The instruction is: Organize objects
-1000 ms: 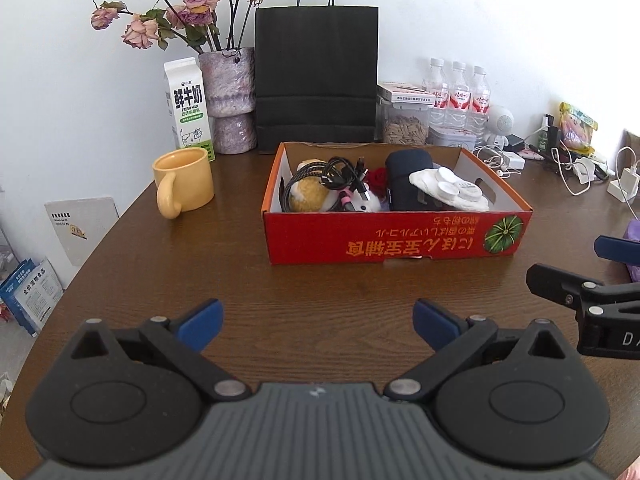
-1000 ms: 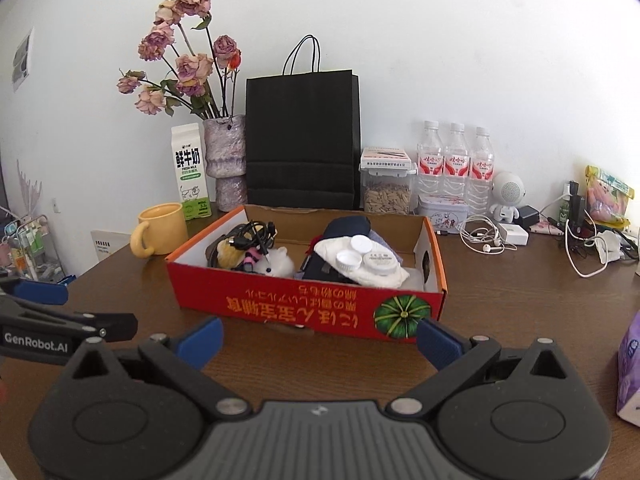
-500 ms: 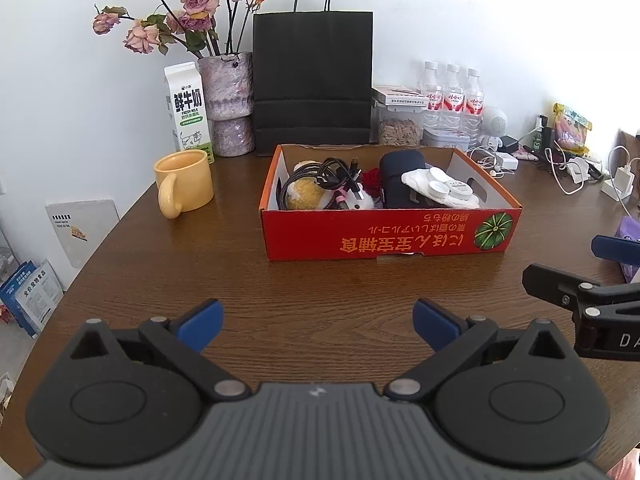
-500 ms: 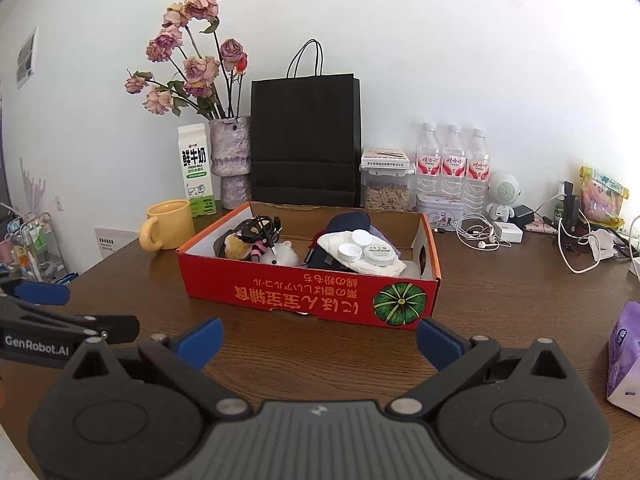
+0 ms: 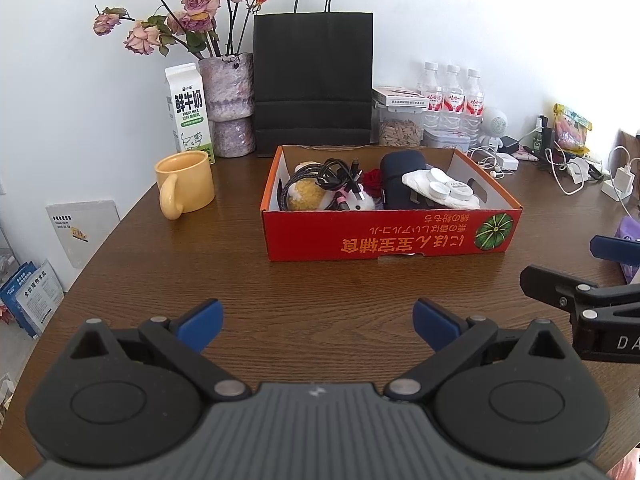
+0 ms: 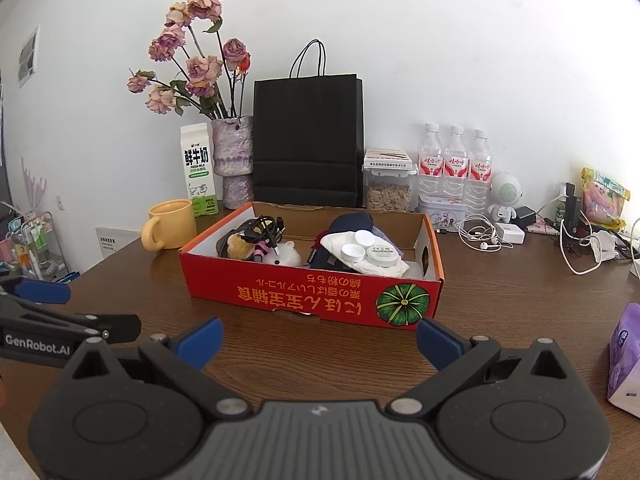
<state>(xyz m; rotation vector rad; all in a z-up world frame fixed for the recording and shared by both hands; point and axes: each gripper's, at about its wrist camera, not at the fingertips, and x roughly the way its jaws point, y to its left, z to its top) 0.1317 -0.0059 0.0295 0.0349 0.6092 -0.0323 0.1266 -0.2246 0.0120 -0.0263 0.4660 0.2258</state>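
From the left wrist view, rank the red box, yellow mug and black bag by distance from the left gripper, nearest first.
1. Red box, straight ahead of the left gripper.
2. Yellow mug, ahead to the left.
3. Black bag, at the back wall behind the box.

Dark wooden table against white wall

I read "鲜牛奶 FRESH MILK" on the milk carton. The red box carries a row of yellow characters printed upside down, which I cannot make out. "GenRobot.AI" marks the left gripper in the right wrist view; "DA" shows on the right gripper in the left.
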